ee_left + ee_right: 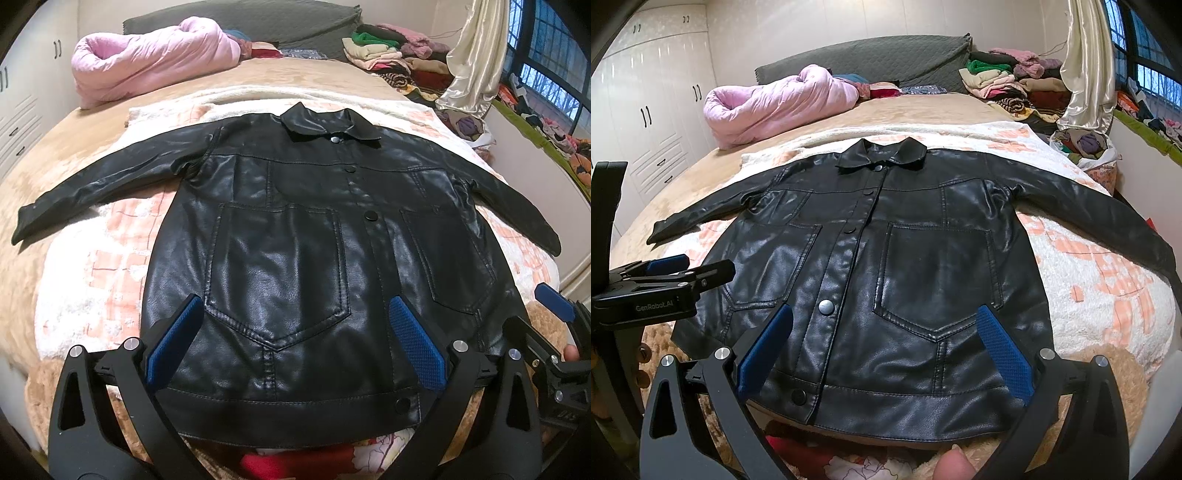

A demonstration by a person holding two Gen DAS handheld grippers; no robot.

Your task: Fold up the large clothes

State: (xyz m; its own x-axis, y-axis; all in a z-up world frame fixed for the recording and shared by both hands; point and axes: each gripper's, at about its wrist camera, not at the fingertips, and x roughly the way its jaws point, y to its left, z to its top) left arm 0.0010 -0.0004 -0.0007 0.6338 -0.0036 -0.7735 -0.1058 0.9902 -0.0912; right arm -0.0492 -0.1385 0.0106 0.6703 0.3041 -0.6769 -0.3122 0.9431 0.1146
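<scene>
Black leather jacket (295,236) spread flat on bed (92,177), buttoned. Left hand-held gripper (295,343) and right hand-held gripper (884,347) hovered above hem, jaws wide, empty.

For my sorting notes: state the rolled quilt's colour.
Pink; the rolled puffy quilt shows best in the right wrist view.

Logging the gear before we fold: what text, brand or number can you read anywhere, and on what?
"GenRobot.AI": white print on the black body of the left gripper, in the right wrist view.
Faint embossed marks on the right gripper, in the left wrist view: too blurred to read.
Black leather jacket: no readable text.
</scene>
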